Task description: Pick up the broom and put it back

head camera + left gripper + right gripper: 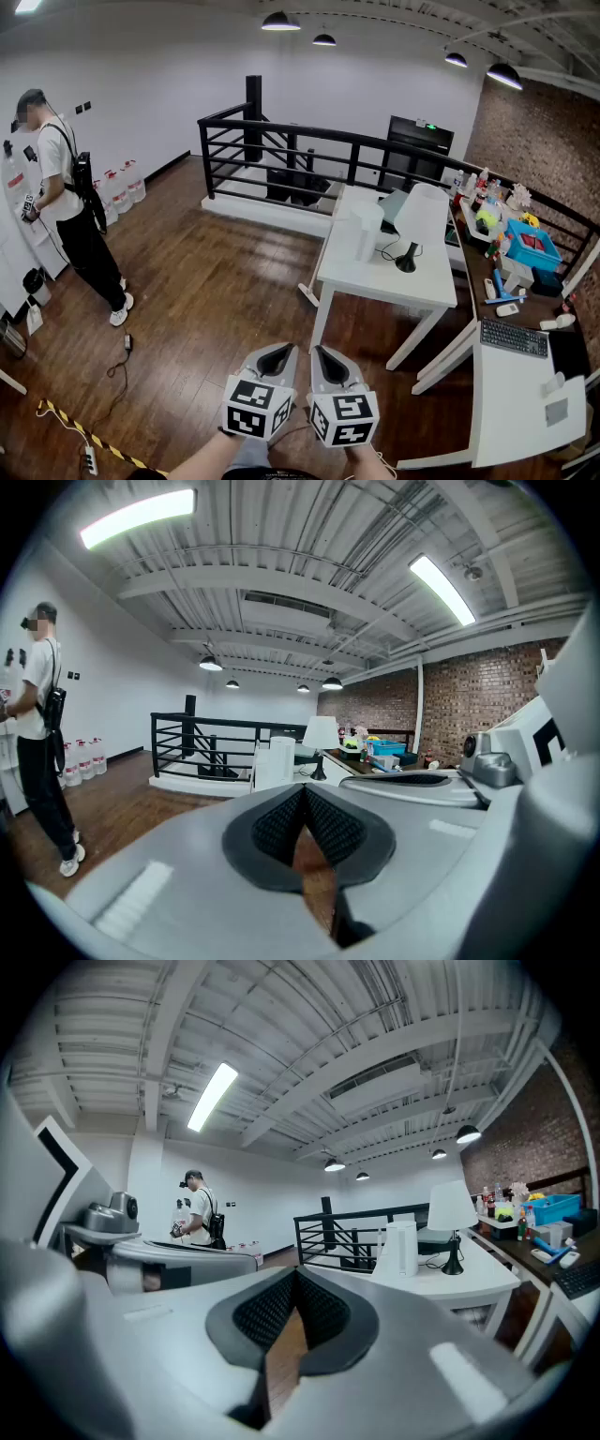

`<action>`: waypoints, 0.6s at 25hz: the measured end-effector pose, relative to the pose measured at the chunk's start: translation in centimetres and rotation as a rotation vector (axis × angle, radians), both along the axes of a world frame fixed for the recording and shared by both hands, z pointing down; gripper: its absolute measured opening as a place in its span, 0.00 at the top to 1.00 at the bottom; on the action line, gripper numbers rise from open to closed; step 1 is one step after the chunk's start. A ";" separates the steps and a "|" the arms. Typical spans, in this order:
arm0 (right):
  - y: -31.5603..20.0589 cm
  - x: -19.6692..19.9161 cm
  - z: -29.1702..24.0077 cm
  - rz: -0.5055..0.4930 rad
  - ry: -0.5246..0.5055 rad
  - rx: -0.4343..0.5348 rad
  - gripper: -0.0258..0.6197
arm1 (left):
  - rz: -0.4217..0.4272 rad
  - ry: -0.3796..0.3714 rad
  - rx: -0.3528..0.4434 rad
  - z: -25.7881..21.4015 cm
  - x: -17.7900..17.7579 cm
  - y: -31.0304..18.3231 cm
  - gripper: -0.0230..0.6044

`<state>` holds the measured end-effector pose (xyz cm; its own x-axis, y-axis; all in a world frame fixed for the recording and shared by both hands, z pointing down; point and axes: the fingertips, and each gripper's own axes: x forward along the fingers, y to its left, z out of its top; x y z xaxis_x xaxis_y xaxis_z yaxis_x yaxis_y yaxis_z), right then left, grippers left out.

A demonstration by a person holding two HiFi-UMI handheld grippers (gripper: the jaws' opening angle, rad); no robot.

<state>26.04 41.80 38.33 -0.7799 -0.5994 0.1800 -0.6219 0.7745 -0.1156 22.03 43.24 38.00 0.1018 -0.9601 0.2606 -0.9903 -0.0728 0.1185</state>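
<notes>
Jaws meet on left gripper (275, 359) and right gripper (329, 362).

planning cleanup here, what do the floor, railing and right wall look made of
Floor: dark wood planks, semi-gloss; seams and sheen show. Railing: probably black-painted metal, slim straight bars. Right wall: bare red brick, mortar lines visible.
</notes>
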 end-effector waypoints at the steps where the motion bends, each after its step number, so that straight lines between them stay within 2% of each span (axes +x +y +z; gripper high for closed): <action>1: -0.6 -0.6 0.2 -0.002 0.002 0.003 0.96 | -0.002 0.003 0.002 0.2 -0.5 -0.6 0.96; 9: -6.8 -5.8 1.4 0.012 0.022 -0.010 0.96 | 0.016 0.025 0.004 1.2 -5.5 -7.3 0.96; 15: -11.9 -10.3 1.6 0.063 0.029 -0.019 0.96 | 0.041 0.035 0.002 1.0 -10.5 -12.5 0.96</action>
<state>15.72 29.92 39.90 -0.7353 -0.6431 0.2138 -0.6723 0.7319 -0.1109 11.49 30.78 39.03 0.1502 -0.9555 0.2538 -0.9816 -0.1137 0.1532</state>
